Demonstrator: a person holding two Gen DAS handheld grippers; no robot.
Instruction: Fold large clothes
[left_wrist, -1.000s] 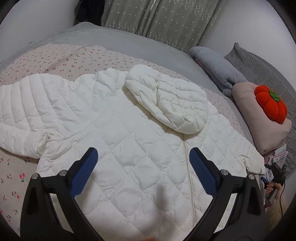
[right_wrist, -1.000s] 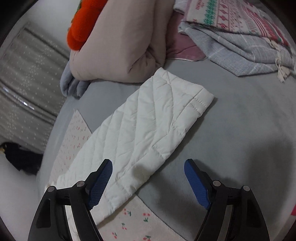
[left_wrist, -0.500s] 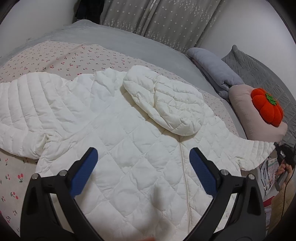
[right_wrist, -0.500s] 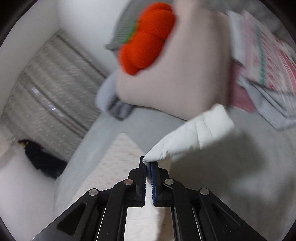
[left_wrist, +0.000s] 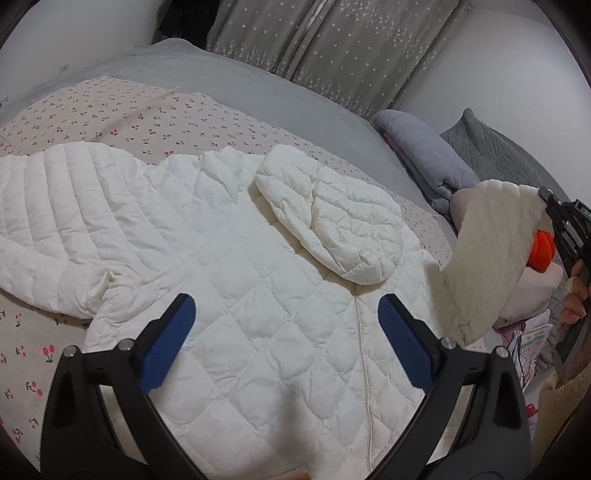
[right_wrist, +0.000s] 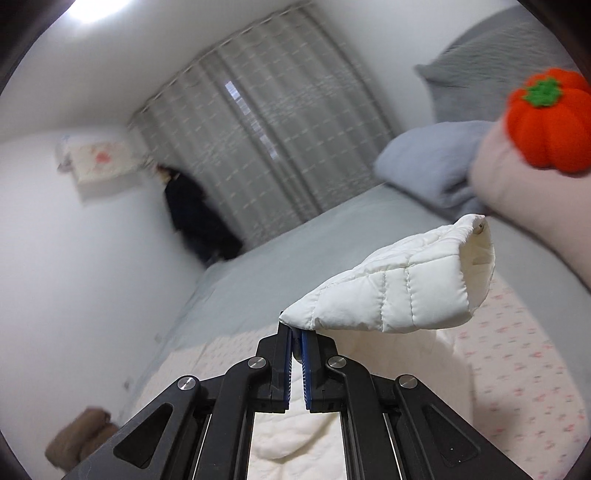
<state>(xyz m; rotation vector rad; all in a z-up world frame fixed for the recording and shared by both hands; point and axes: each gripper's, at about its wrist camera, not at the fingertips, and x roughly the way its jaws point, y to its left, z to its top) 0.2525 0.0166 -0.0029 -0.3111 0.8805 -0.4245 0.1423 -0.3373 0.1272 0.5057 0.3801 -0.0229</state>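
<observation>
A white quilted jacket lies spread front up on the bed, its hood folded down over the chest. My left gripper hovers open above the jacket's lower front, nothing between its blue pads. At the right edge of the left wrist view, my right gripper holds the jacket's right sleeve lifted off the bed. In the right wrist view that gripper is shut on the sleeve near its cuff, which sticks out in the air to the right. The other sleeve lies flat at the left.
A cherry-print sheet and grey cover lie under the jacket. At the bed's right end are a grey blanket, a pink cushion with an orange pumpkin toy and a grey pillow. Grey curtains hang behind.
My right gripper closed on the sleeve end and lifted it well up off the bed, rolling as it rose. The left gripper shifted only slightly and stayed open.
</observation>
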